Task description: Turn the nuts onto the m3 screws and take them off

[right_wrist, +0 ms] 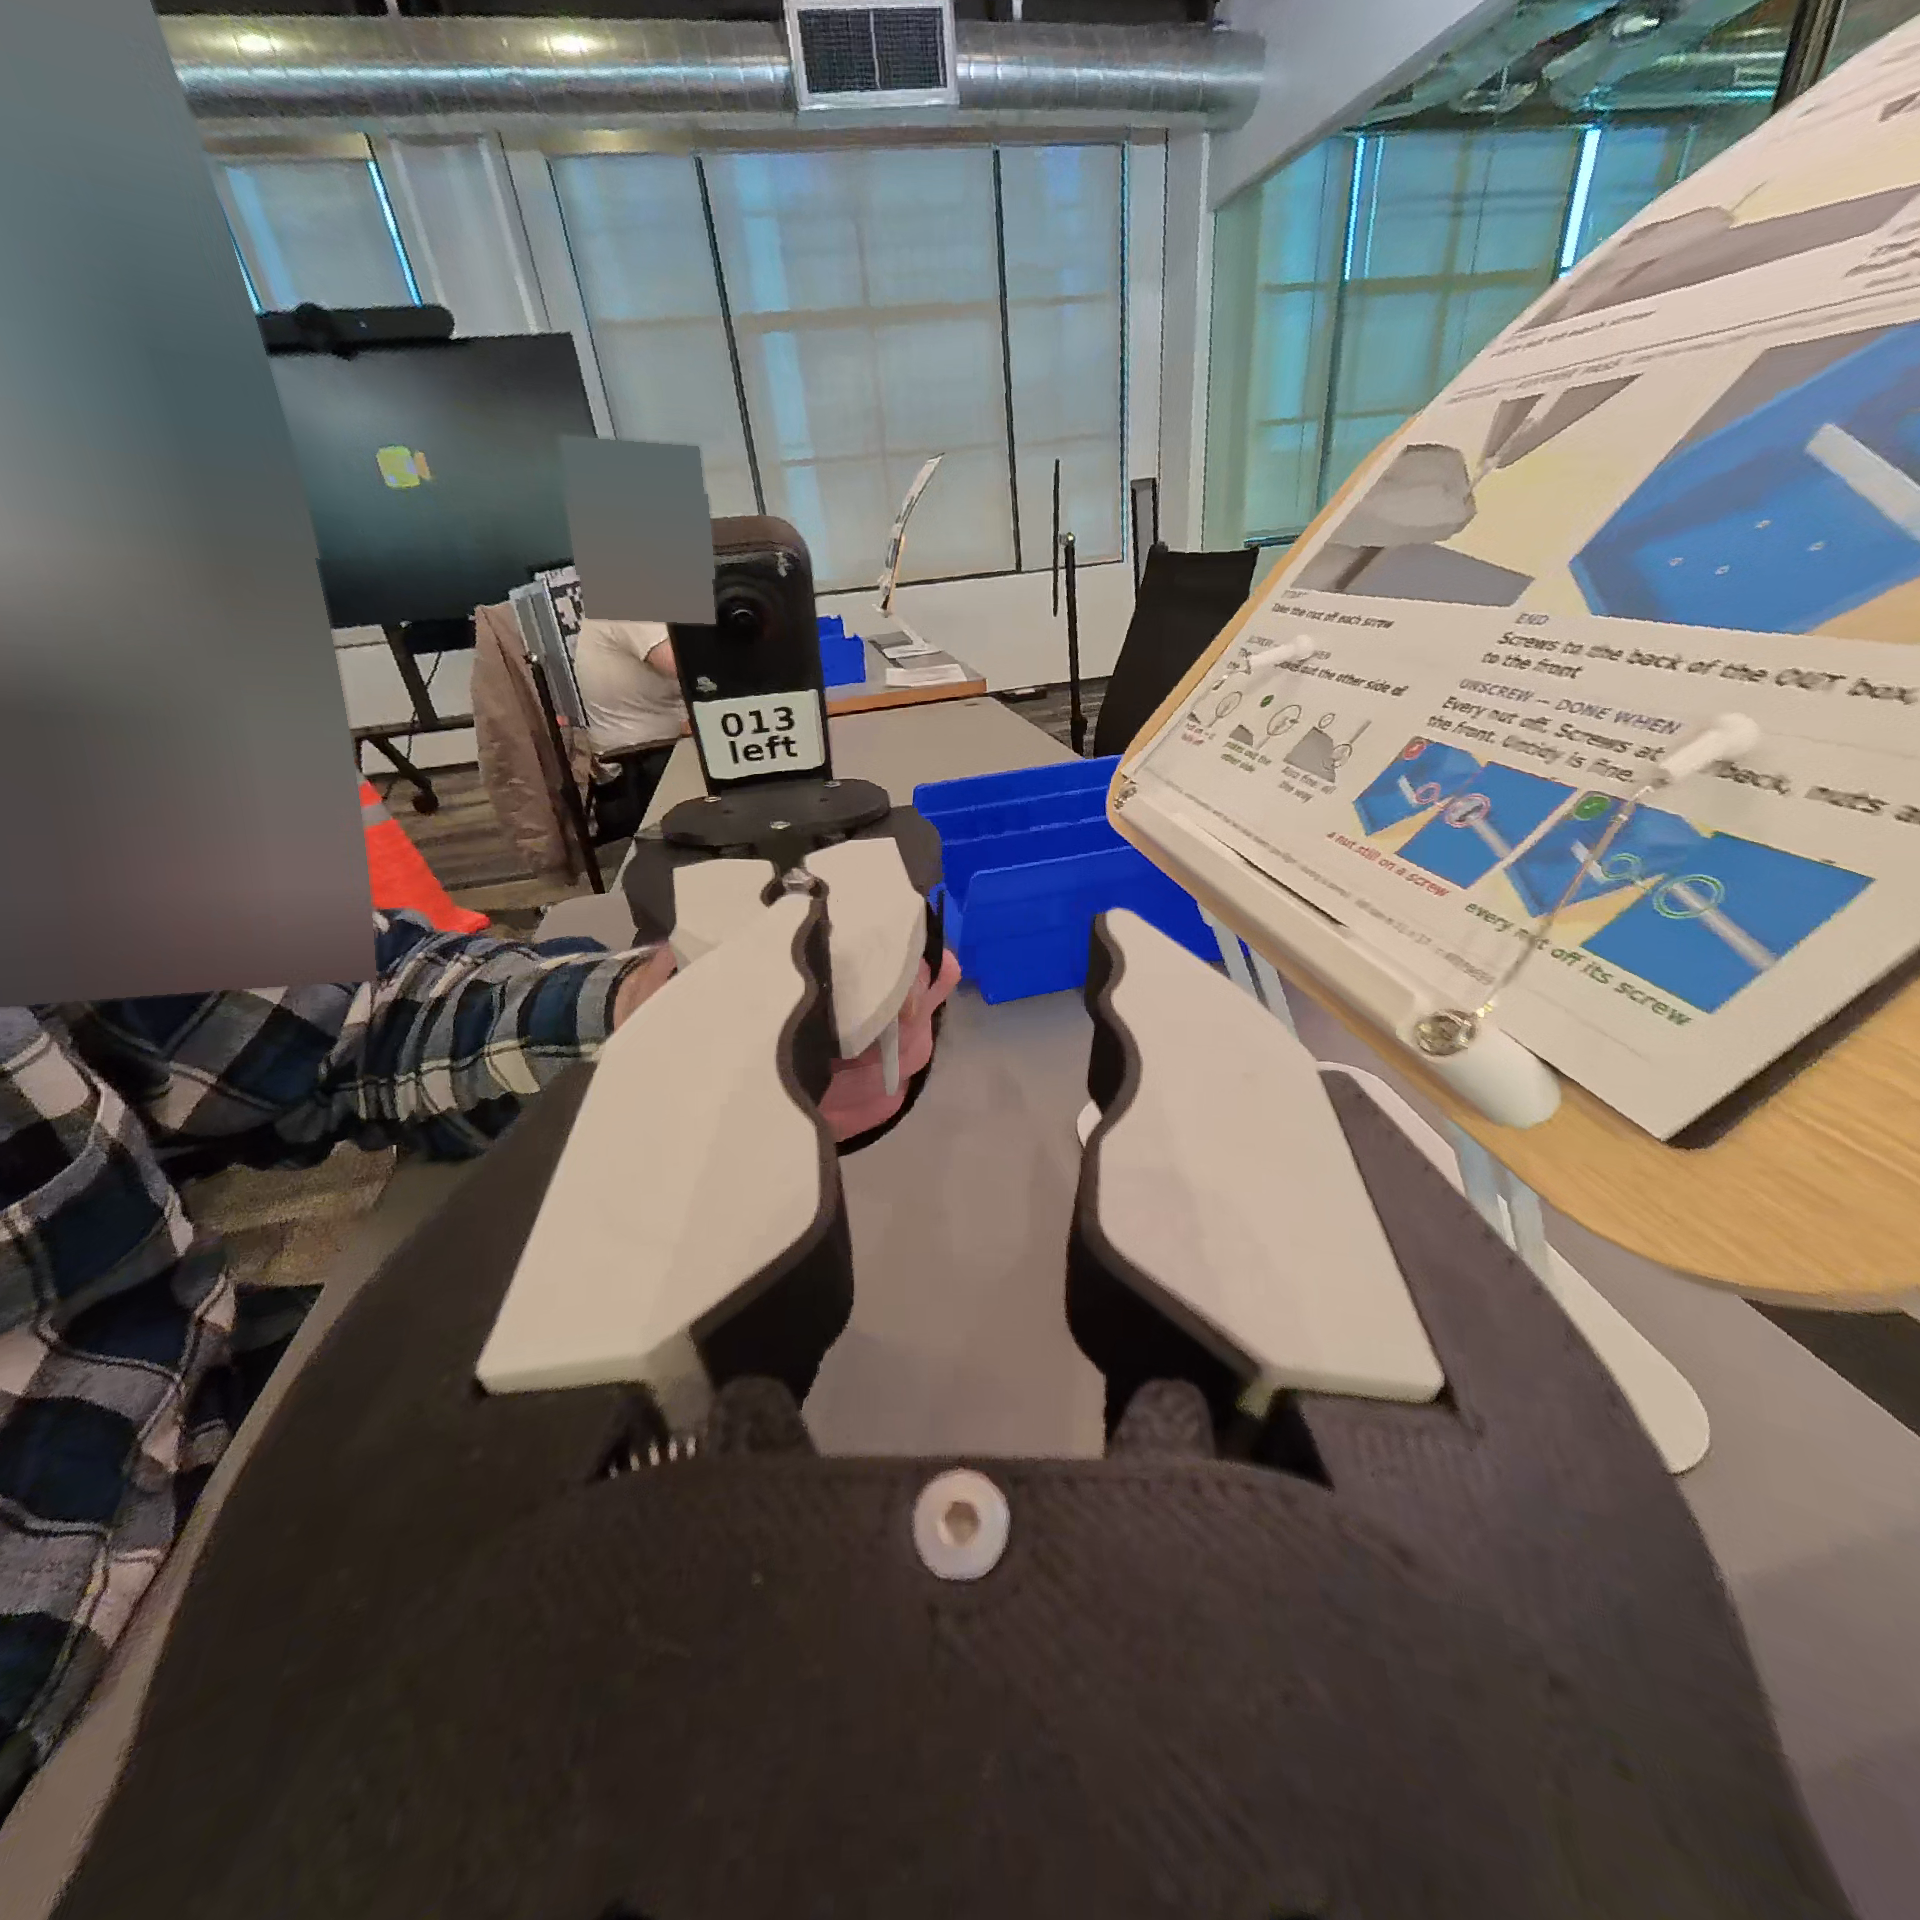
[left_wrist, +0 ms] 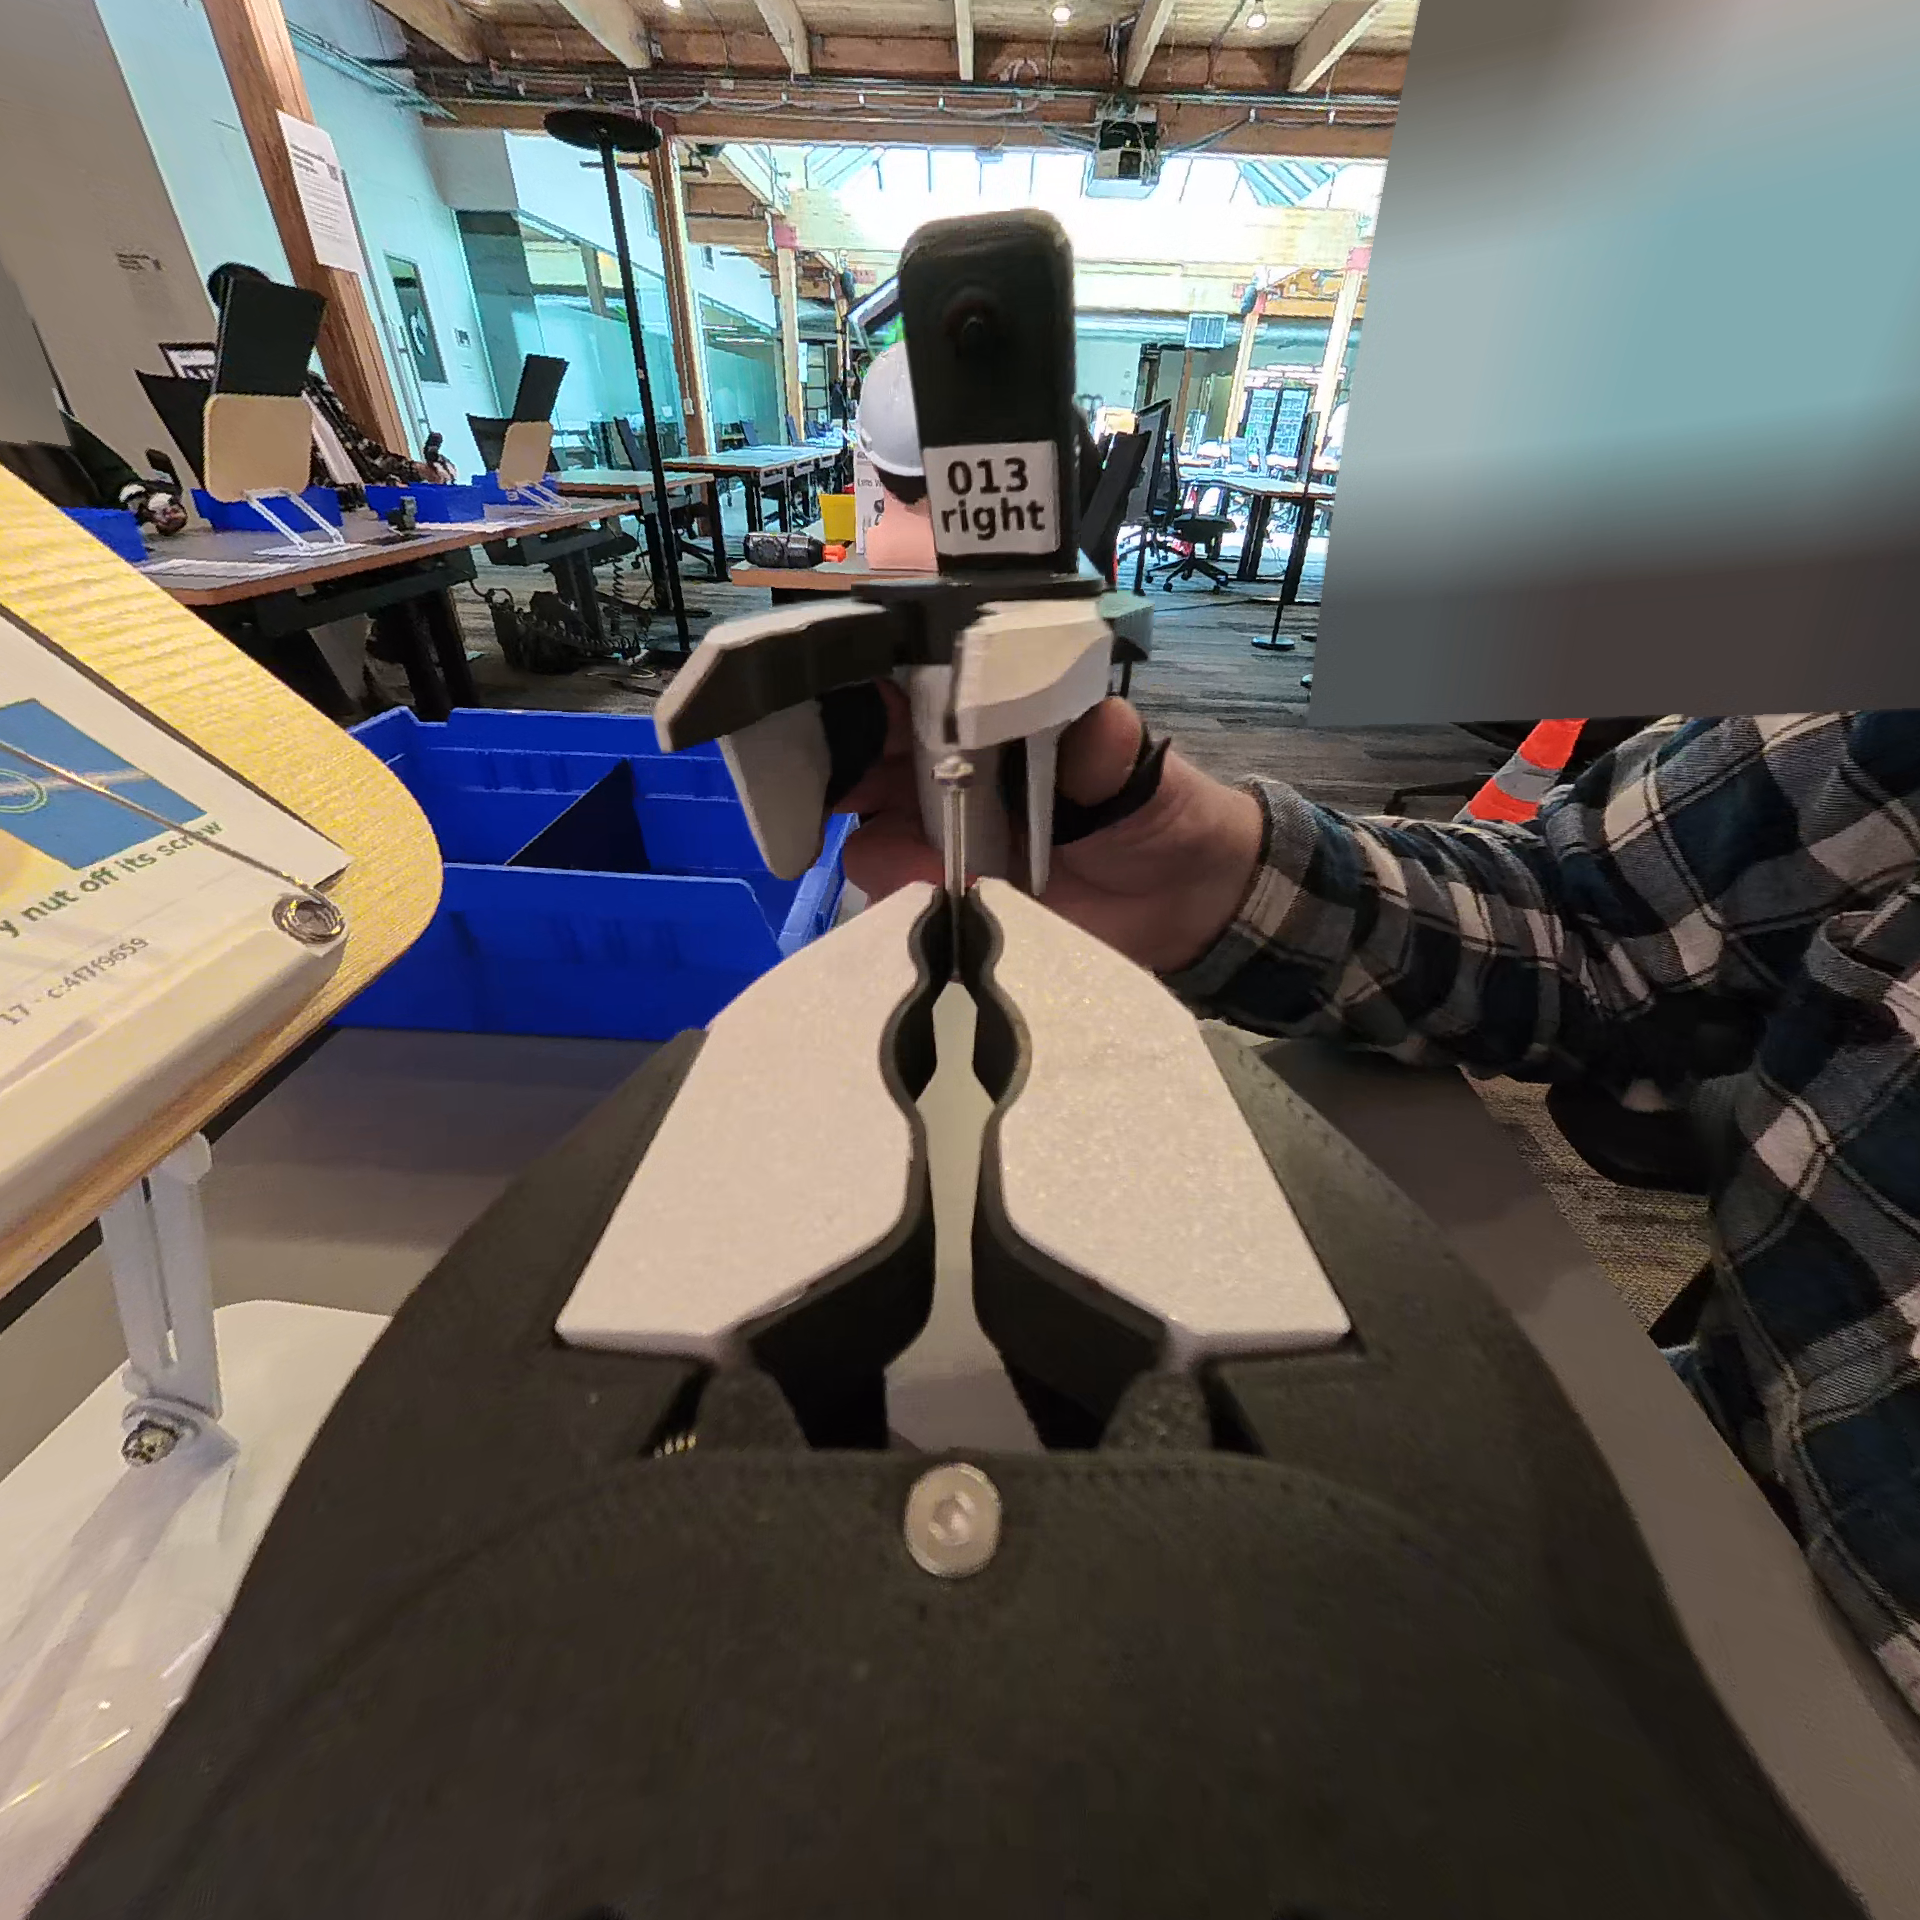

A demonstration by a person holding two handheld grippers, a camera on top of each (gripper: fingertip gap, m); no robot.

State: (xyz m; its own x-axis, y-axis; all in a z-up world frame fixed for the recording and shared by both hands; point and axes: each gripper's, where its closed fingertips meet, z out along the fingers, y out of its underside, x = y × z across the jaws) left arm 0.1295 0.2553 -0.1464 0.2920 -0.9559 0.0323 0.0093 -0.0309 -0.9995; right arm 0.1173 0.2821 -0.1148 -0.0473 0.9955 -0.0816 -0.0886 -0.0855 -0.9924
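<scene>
The left tool [left_wrist: 953,894] is closed on a thin metal screw [left_wrist: 953,831], its two white fingertips pinching the lower end of the shaft so that the rest sticks out past them, well above the bench [left_wrist: 416,1122]. The free end carries a wider bit, but whether that is the screw's head or a nut cannot be told. The right tool [right_wrist: 956,925] faces it from just beyond with its fingers spread wide, and nothing is pressed between them. From the left wrist view the screw's free end lies just in front of one of those spread fingers, though whether they touch is unclear. A hand [left_wrist: 1132,862] in a plaid sleeve [left_wrist: 1558,935] grips the right tool's handle. A blue bin [left_wrist: 582,883] with a divider sits on the bench behind the two tools, and what lies inside it is hidden. A wooden board [right_wrist: 1662,1195] bearing a printed sheet with pictures leans on a white stand beside the bin, overhanging the bench close to the right tool's outer finger. An orange cone [right_wrist: 405,862] stands on the floor farther back, among other tables and chairs.
</scene>
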